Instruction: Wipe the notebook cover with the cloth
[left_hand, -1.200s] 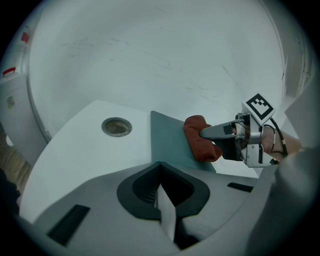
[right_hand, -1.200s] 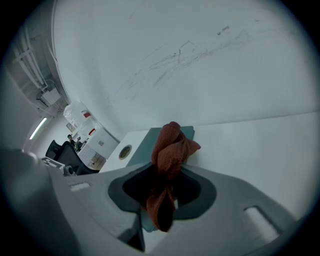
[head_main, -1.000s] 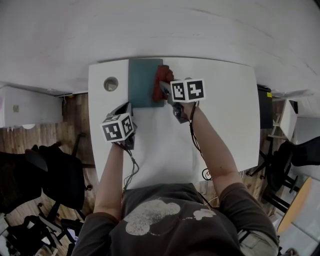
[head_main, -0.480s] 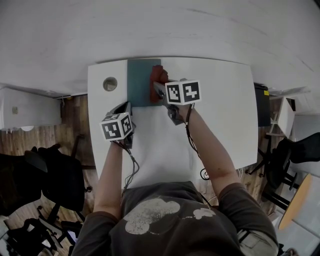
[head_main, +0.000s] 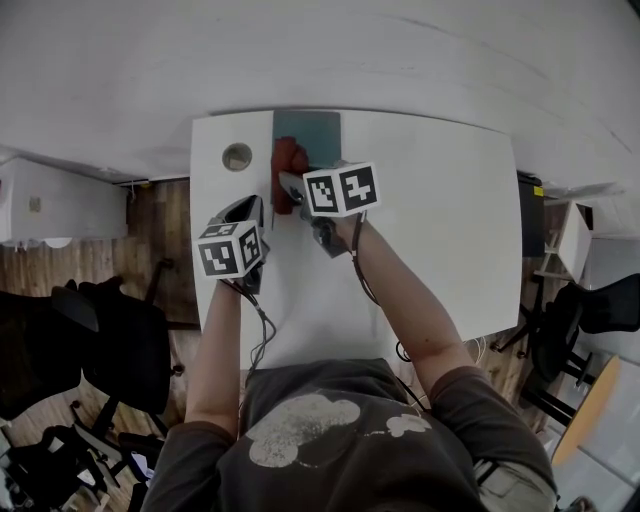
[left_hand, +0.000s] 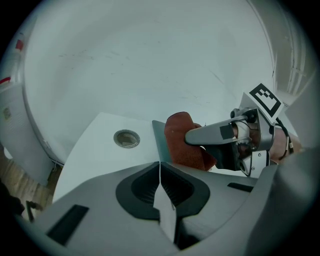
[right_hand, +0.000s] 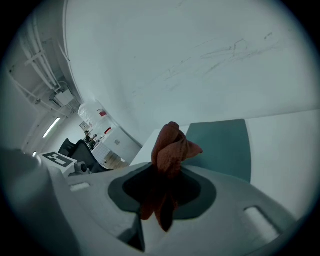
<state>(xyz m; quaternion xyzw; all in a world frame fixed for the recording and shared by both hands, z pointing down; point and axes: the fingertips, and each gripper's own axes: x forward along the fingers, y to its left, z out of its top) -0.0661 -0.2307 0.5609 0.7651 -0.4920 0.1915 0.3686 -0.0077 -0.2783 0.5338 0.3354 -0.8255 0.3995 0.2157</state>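
The left hand-held gripper (left_hand: 160, 172), jaws together on nothing, hovers over the smooth white counter (head_main: 440, 220) that lies open toward 3 o'clock, while at its 1 o'clock the right hand-held gripper (right_hand: 164, 180) pinches a crumpled rust-red cloth (right_hand: 171, 145) — at the 9 o'clock edge of the flat teal notebook (head_main: 312, 130) by the counter's far edge.

From here the crumpled rust-red cloth (head_main: 288, 160) and the right gripper (head_main: 291, 188) hide the near left edge of the flat teal notebook (head_main: 312, 128); whether cloth touches cover I can't tell
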